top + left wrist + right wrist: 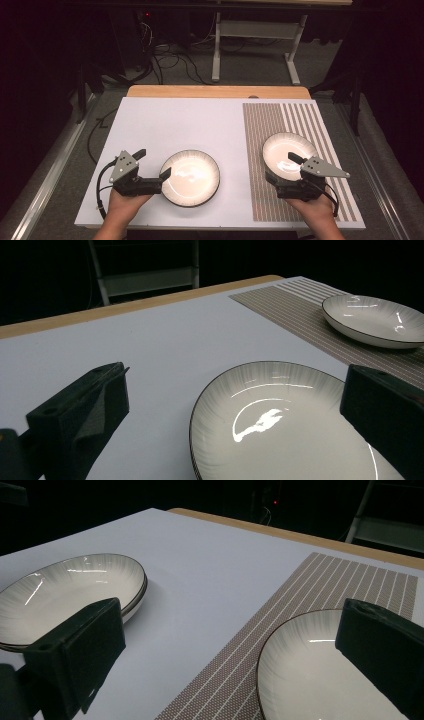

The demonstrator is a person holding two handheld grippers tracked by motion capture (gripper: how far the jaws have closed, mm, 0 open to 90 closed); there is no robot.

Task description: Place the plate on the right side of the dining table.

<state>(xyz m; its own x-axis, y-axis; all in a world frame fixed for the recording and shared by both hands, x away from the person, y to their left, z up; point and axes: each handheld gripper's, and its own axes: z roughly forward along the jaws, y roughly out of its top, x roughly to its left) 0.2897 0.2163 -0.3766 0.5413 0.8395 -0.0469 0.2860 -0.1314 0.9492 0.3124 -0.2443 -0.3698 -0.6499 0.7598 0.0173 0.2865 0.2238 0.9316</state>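
— White glazed bowls with thin dark rims: where are they sitting?

— One white ribbed bowl [190, 177] is lying on the pale grey tabletop board [170, 125], near the front edge and a little left of centre. In the right gripper view it is looking like two bowls stacked, with a second dark rim showing underneath. The other white ribbed bowl [289, 152] is resting on the brown striped woven placemat [265, 125] at the right side of the board.

— And the left gripper [150, 167]?

— It is hovering at the left edge of the centre bowl, held in the person's left hand [122, 202]. Its black jaws are standing wide apart in the left gripper view, with the bowl's near left rim lying between them and neither pad pressing on it.

— What is the right gripper [295, 162] doing?

— It is hanging over the near edge of the placemat bowl, held by the right hand [312, 207]. Its jaws are spread wide, gripping nothing; the bowl's rim is showing between them, apart from the pads.

— Anything behind the table?

— Cables [170, 62] and a grey metal frame [255, 45] are lying on the dark floor beyond the wooden edge [215, 91].
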